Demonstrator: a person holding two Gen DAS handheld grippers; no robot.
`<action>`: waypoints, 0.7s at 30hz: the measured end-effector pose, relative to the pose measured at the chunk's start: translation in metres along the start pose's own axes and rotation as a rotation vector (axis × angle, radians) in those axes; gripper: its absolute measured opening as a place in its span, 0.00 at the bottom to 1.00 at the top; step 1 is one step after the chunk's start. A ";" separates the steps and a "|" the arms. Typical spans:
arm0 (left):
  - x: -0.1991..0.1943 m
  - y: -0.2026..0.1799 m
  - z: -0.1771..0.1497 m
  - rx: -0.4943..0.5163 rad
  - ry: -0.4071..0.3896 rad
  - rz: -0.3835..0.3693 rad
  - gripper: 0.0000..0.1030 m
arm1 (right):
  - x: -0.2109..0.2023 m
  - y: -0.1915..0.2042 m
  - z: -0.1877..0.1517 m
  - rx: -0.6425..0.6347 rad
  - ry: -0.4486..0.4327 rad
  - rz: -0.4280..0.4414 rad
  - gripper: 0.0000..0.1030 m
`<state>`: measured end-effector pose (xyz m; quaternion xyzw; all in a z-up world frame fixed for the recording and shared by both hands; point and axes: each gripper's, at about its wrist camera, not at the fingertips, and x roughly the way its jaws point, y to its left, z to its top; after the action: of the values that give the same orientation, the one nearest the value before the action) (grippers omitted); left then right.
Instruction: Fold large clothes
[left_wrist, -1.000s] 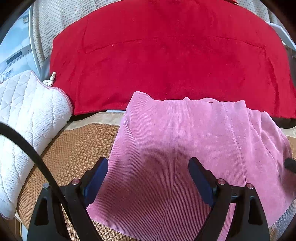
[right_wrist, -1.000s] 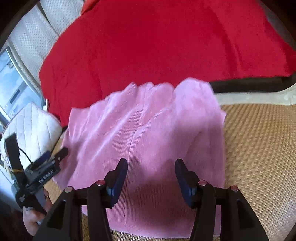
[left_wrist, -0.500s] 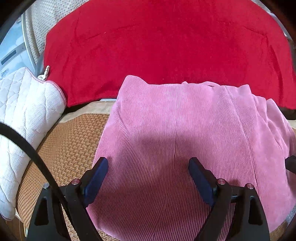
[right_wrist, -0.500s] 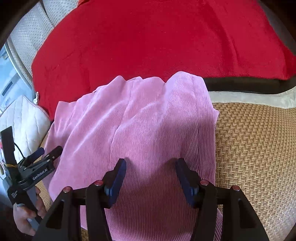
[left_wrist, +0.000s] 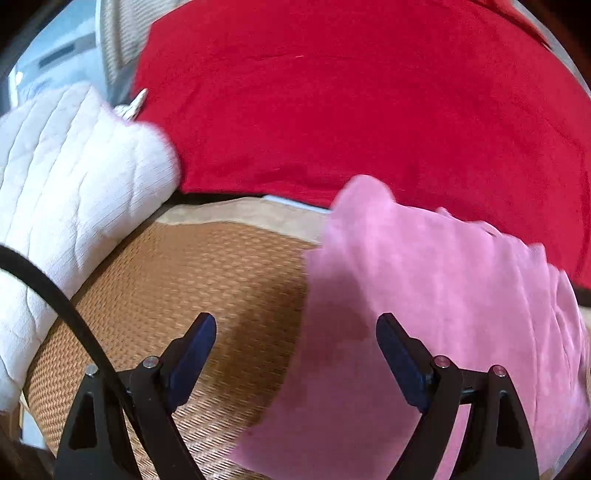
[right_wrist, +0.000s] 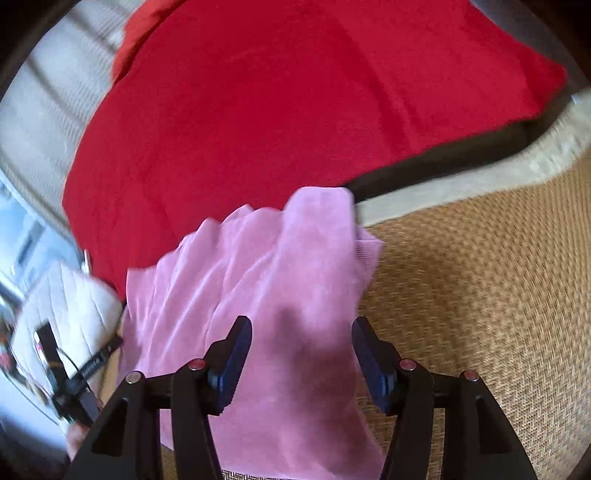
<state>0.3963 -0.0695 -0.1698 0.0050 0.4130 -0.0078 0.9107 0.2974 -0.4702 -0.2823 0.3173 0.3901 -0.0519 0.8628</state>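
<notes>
Pink corduroy garment (left_wrist: 436, 295): folded, lying on the woven mat (left_wrist: 207, 280), its far edge against the red blanket (left_wrist: 351, 103).
Your left gripper (left_wrist: 295, 354): jaws spread wide, holding nothing, over the garment's left edge.
Your right gripper (right_wrist: 301, 356): jaws apart, empty, above the garment.
White quilted cushion (left_wrist: 70, 177): left of the mat.

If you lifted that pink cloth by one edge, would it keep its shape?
Probably not: the pink cloth already lies in soft creases, so it would likely droop. Its ribbed, plush surface suggests it grips rather than slips. On the woven mat it would probably bunch when pushed.
</notes>
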 end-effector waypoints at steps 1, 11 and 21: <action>0.001 0.006 0.001 -0.014 0.005 0.003 0.86 | -0.001 -0.008 0.002 0.028 0.000 0.008 0.59; 0.035 0.035 -0.002 -0.172 0.209 -0.343 0.86 | 0.004 -0.048 0.002 0.144 0.105 0.083 0.64; 0.048 0.018 -0.013 -0.147 0.266 -0.425 0.84 | 0.028 -0.053 -0.003 0.154 0.189 0.220 0.68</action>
<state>0.4189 -0.0515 -0.2141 -0.1471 0.5205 -0.1681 0.8241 0.2966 -0.5062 -0.3302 0.4266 0.4272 0.0434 0.7960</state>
